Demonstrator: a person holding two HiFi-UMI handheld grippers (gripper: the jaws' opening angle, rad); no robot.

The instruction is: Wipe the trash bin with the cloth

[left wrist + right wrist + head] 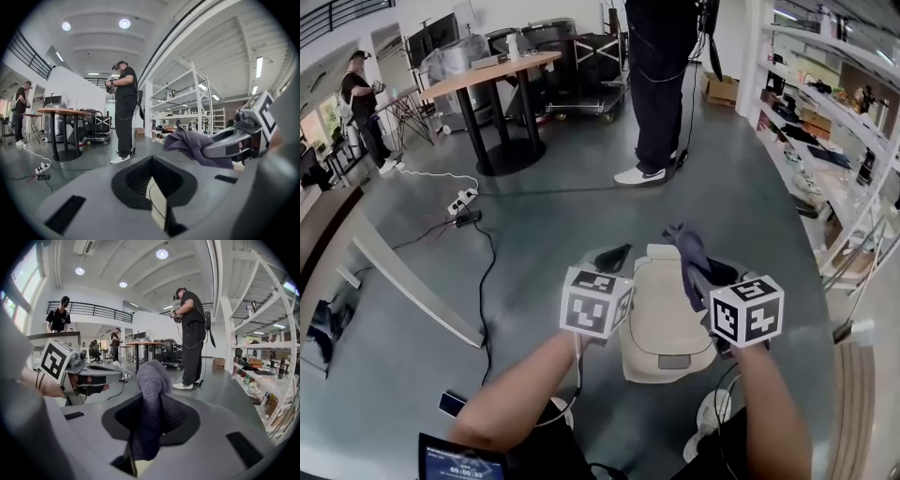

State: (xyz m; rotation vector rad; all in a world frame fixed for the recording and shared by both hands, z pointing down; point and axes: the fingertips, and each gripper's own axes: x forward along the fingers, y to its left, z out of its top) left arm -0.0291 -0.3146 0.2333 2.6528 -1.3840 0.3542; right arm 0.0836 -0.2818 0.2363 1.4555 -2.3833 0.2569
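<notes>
Head view, cloth (pixel 689 258) lengthwise along trash bin (pixel 661 319)

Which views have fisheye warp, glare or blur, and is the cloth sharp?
All three are fisheye: head view bends the shelving, no vignette; left gripper view has black corners and blown-out ceiling lights; right gripper view, black corners too, shows the cloth sharp, weave visible.

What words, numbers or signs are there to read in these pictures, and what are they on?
Nothing here reads clearly.
Small screen at the bottom edge of the head view: timer-like digits, too blurred to read.
Left cube and right cube: black-and-white square patterns, no words.
</notes>
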